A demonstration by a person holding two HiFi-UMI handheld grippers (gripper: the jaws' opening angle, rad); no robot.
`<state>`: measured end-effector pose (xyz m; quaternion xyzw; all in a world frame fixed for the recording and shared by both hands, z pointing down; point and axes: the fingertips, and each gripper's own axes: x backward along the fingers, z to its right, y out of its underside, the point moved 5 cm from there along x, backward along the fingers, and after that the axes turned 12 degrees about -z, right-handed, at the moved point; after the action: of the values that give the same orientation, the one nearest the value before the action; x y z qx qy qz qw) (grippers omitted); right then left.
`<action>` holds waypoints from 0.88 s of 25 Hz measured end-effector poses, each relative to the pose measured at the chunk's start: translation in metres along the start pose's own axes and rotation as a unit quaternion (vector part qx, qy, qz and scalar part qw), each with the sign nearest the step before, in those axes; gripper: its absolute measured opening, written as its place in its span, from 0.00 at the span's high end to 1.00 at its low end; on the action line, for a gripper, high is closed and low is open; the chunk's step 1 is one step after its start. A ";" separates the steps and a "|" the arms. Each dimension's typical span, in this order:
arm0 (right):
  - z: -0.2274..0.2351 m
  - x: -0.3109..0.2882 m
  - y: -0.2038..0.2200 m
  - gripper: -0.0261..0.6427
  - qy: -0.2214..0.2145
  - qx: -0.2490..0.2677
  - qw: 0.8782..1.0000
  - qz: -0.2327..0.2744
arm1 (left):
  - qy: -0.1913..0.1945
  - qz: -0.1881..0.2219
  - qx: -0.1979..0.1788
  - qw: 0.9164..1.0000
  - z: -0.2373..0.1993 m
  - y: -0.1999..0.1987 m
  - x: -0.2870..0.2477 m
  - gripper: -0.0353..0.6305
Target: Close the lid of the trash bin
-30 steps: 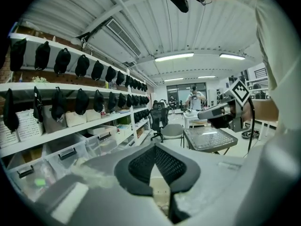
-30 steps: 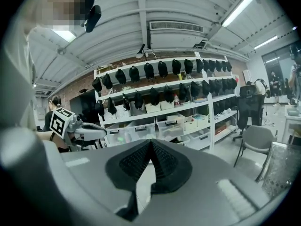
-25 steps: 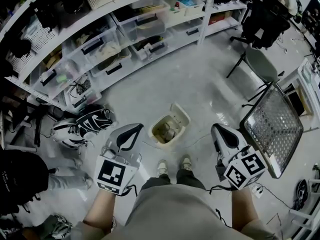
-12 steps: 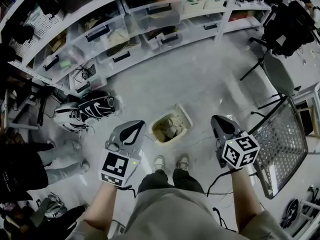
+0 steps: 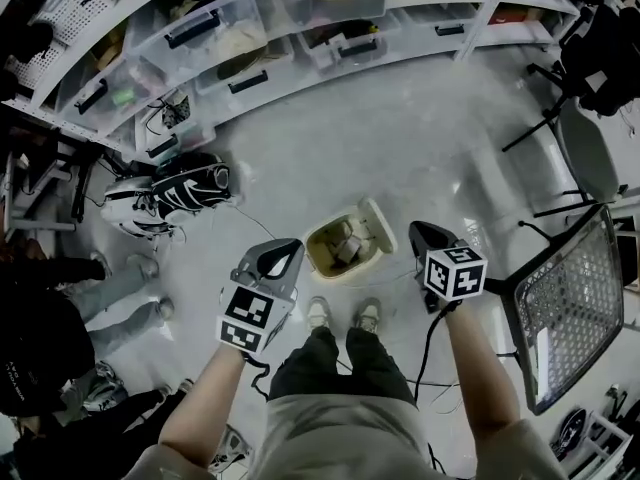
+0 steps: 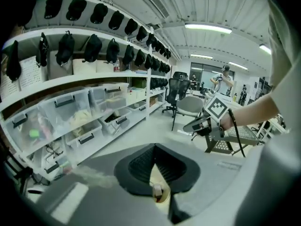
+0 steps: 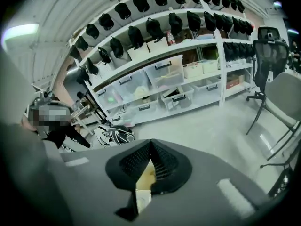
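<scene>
Grey concrete floor (image 5: 400, 158), storage room. Trash bin (image 5: 314, 256) sits on the floor just ahead of the person's shoes (image 5: 318, 313). It is cream coloured, with crumpled waste inside. Lid (image 5: 378, 226) is open, tipped up on the bin's right side.

Left gripper (image 5: 285, 251) is held just left of the bin and not touching it. Its fingers are closed tip to tip with nothing between them. In the left gripper view (image 6: 155, 147), only a thin wedge behind the tips shows cream bin below.

Right gripper (image 5: 418, 232) is held just right of the bin, close to the lid, with no contact visible. Its fingers are also closed and empty, with the same wedge in the right gripper view (image 7: 150, 144).

Beyond the bin are white shelves with clear storage boxes (image 5: 230, 38). A black-and-white helmet (image 5: 165, 193) lies on the floor to the bin's far left. A wire mesh panel (image 5: 560, 308) is well to the right of the bin, with a grey chair (image 5: 590, 153) beyond it.
</scene>
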<state>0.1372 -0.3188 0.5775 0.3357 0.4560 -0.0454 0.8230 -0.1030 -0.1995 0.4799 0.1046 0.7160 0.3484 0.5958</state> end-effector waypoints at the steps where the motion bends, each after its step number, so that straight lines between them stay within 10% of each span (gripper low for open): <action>1: 0.005 -0.013 0.006 0.96 0.004 0.000 1.000 -0.010 | 0.003 -0.006 0.005 1.000 -0.002 0.008 -0.010 0.94; 12: 0.055 -0.128 0.074 0.96 0.020 -0.037 0.992 -0.116 | 0.036 -0.087 0.060 0.994 -0.017 0.105 -0.096 0.94; 22: 0.003 -0.172 0.119 0.96 -0.033 0.007 0.981 -0.194 | 0.037 -0.110 0.116 0.986 -0.026 0.160 -0.112 0.94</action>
<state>0.0850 -0.2692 0.7737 0.2455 0.4847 -0.2182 0.8107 -0.1395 -0.1547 0.6686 0.0811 0.7802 0.1988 0.5875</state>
